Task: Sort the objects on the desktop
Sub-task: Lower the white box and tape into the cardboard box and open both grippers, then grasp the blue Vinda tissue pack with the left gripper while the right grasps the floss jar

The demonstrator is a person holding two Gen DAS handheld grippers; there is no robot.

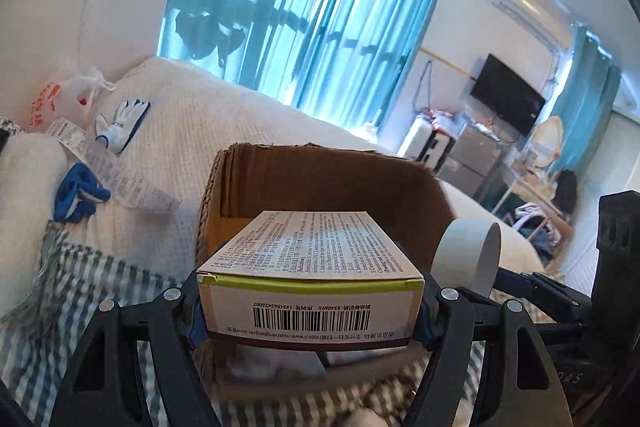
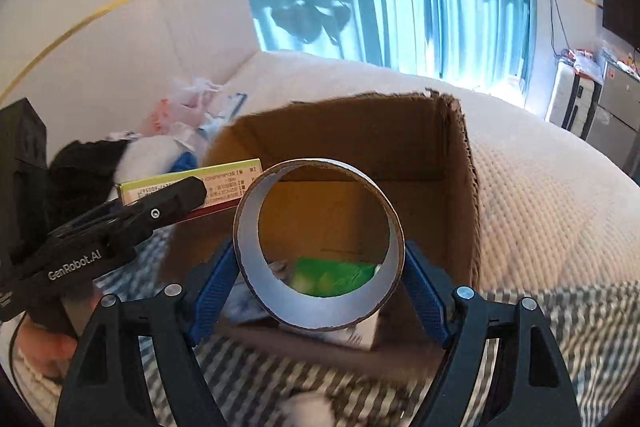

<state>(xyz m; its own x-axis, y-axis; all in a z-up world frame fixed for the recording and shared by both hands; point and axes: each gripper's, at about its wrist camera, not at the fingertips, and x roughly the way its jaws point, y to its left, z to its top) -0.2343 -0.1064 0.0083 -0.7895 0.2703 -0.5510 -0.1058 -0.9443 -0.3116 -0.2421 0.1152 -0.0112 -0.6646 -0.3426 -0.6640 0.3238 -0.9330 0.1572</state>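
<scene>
My left gripper [image 1: 310, 301] is shut on a flat medicine box [image 1: 312, 267] with a barcode end and a yellow-green stripe, held level above the near edge of an open cardboard box [image 1: 320, 183]. My right gripper [image 2: 320, 275] is shut on a wide grey tape roll [image 2: 320, 307], its hole facing the camera, above the same cardboard box [image 2: 460, 187]. In the right wrist view the medicine box [image 2: 224, 179] and left gripper show at the left. In the left wrist view the tape roll [image 1: 472, 251] shows at the right. Green packaging [image 2: 336, 277] lies inside the carton.
The carton stands on a bed with a white textured blanket [image 1: 192, 131] and a striped cover [image 1: 80, 291]. On the blanket at the left lie a blue clip-like item [image 1: 76, 191], a paper leaflet [image 1: 116, 167], a white-and-blue glove [image 1: 120, 123] and a plastic bag [image 1: 60, 99].
</scene>
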